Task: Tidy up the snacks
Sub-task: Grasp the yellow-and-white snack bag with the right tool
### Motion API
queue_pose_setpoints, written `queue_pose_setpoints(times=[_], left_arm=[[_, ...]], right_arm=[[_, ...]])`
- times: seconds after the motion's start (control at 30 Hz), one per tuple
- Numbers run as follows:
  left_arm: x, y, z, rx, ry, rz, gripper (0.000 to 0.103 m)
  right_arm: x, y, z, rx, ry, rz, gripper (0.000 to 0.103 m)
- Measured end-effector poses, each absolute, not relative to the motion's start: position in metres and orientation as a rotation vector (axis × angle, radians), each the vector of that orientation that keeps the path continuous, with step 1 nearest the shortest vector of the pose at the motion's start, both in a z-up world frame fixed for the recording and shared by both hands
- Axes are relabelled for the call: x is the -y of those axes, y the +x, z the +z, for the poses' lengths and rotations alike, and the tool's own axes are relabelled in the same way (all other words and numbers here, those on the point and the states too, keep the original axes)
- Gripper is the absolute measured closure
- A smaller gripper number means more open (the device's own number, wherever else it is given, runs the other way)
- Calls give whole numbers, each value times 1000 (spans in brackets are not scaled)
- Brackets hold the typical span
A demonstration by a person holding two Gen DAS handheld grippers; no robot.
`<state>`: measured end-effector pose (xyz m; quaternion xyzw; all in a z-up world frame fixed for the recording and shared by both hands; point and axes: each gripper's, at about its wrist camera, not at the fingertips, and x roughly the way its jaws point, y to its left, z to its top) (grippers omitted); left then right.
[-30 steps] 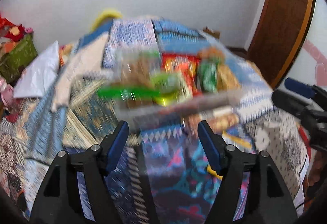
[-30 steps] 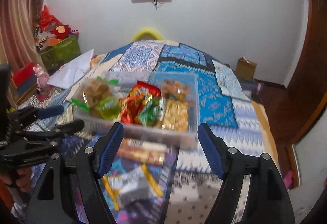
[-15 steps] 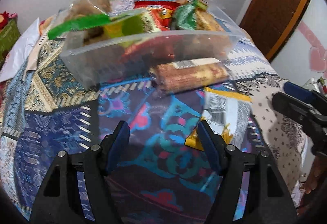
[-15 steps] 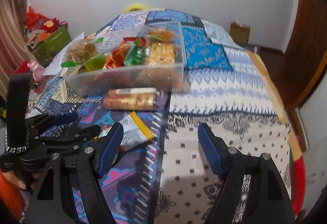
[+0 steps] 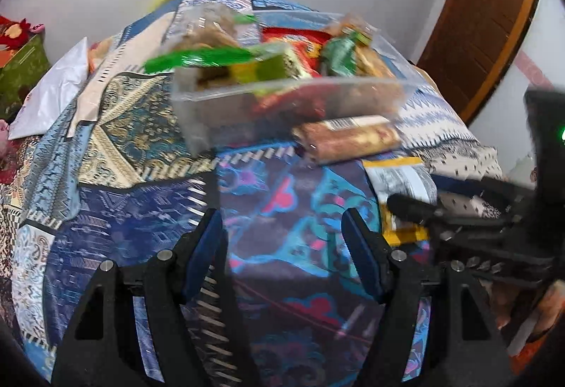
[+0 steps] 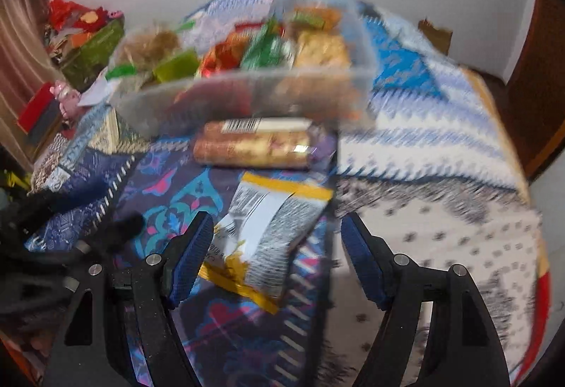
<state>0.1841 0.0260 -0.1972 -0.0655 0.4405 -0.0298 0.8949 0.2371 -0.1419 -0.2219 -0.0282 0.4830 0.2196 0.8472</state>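
Observation:
A clear plastic bin (image 5: 197,111) (image 6: 148,104) full of snack packets stands on the bed. In front of it lies a brown roll-shaped packet (image 5: 348,138) (image 6: 254,143). Nearer still lies a flat yellow-and-white packet (image 5: 402,185) (image 6: 272,224). My right gripper (image 6: 277,259) is low over that flat packet, which lies between its jaws. The jaws are closing, and the pads do not visibly press on it. My left gripper (image 5: 282,245) stands open over bare cloth, with nothing between its fingers. The right gripper's fingers (image 5: 413,210) show at the right of the left wrist view.
The bed carries a patchwork cloth (image 5: 141,203) in blue, purple and white. A green box (image 6: 91,51) with red things on it stands at the left, beside a white bag (image 5: 53,93). A wooden door (image 5: 487,16) is at the right, a cardboard box (image 6: 434,33) by the wall.
Both grippers have sunk toward the bed. The right one has come down over the yellow-and-white packet, and its jaws have narrowed. The left one's jaws look the same.

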Motion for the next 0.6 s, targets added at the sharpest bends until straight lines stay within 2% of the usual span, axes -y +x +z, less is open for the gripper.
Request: queue_pose_setpoints(times=[0.1, 0.13, 0.33, 0.6], left_arm=[[-28, 194, -192, -908, -136, -66, 33], [-26, 198, -189, -902, -128, -74, 33], [4, 232, -186, -881, -49, -159, 33], [47, 280, -198, -917, 79, -254, 33]], right_arm=[[141, 233, -223, -991, -64, 482, 61], [142, 233, -221, -988, -61, 488, 66], [159, 228, -214, -957, -76, 471, 70], [209, 230, -207, -951, -9, 422, 71]])
